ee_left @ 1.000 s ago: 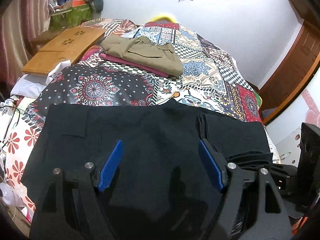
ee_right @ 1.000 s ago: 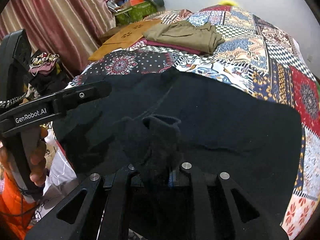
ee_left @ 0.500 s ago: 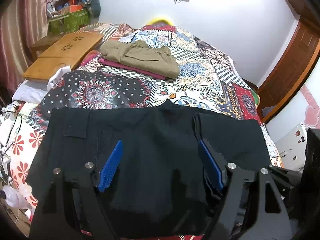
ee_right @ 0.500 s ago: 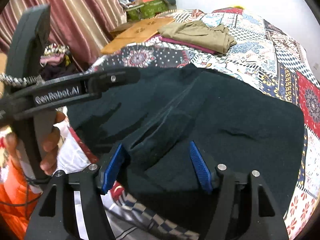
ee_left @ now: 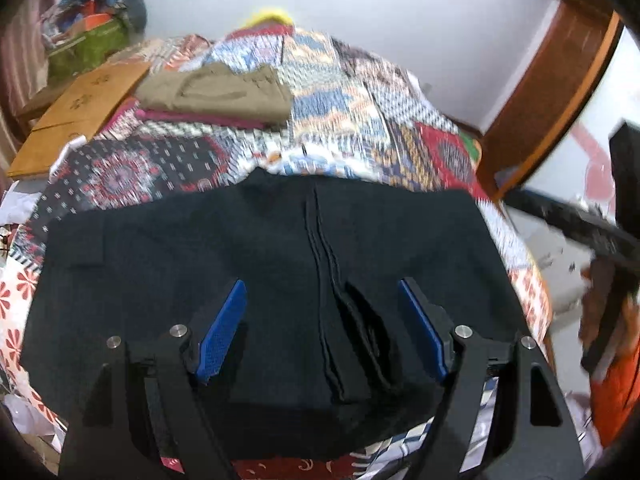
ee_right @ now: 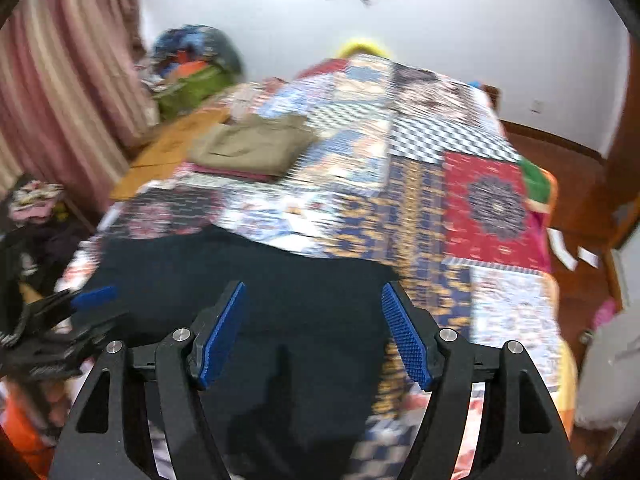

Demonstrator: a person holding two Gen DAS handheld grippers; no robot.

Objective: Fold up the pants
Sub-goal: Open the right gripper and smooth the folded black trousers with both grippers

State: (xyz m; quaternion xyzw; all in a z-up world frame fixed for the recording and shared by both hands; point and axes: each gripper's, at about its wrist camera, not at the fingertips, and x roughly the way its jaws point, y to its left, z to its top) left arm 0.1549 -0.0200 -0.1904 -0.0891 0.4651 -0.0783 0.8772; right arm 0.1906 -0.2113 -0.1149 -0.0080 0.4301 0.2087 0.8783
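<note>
The black pants lie folded and flat on the near end of the bed, with a layered fold edge running toward me. My left gripper hovers over them, open, with that fold edge between its blue pads but not pinched. My right gripper hangs above the right part of the pants. Its jaws are opening and nothing is between them. The left gripper shows blurred at the left edge of the right wrist view. In the left wrist view the right gripper is a dark blur at the right.
A patchwork bedcover spreads over the bed. Folded olive pants rest on a maroon garment at the far left, beside a wooden board. A striped curtain hangs left, and a wooden door frame stands right.
My right gripper has let go of the bunched black fabric, opened wide, and swung up and to the right. The pants now lie flat. My left gripper has shifted sideways, still open.
</note>
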